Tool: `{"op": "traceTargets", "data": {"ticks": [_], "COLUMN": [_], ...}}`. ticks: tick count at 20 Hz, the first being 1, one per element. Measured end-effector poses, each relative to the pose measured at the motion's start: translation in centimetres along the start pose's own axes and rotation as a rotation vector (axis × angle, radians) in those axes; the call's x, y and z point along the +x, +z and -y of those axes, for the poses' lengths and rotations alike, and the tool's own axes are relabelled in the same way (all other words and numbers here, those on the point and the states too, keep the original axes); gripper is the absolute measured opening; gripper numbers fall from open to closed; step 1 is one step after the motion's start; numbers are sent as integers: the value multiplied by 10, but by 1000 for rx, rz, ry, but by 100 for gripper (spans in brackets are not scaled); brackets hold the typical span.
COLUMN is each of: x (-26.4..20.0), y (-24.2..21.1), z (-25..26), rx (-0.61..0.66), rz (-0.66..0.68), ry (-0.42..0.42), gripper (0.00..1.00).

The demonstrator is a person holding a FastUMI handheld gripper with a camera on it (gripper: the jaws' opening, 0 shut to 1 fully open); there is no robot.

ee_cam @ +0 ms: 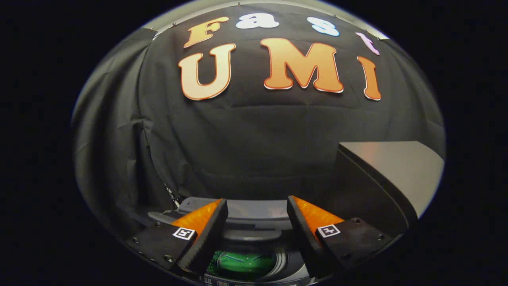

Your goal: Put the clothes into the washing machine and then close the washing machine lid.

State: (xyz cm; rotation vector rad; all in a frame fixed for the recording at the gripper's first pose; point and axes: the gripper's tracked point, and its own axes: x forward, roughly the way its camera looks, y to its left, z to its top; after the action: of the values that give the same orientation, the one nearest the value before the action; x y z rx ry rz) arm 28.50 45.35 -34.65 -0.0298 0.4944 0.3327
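The gripper (257, 206) is held wide open, with nothing gripped between its two orange-and-black fingers (200, 216). Below and between the fingers, green clothes (244, 262) are seen lying inside the drum of the washing machine (254, 230). Just beyond the right finger, the grey washing machine lid (393, 174) is shown raised and tilted, in front of the black cloth wall (246, 147).

No legible txt; fingers (183, 233) carry square markers only.

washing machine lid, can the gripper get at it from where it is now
Probably yes: the raised lid stands just beyond the open gripper, off its right finger, nothing between them; green clothes lie in the drum below.
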Motion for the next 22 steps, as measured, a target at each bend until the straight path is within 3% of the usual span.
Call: {"op": "traceTargets", "data": {"ticks": [5, 9, 13, 22], "x": [-3, -9, -37, -174], "y": [-37, -31, 10, 131], "z": [-1, -9, -17, -9], "rx": [22, 13, 15, 7], "rz": [-73, -63, 14, 287], "ry": [-7, -1, 0, -13], "gripper": [96, 96, 96, 95]}}
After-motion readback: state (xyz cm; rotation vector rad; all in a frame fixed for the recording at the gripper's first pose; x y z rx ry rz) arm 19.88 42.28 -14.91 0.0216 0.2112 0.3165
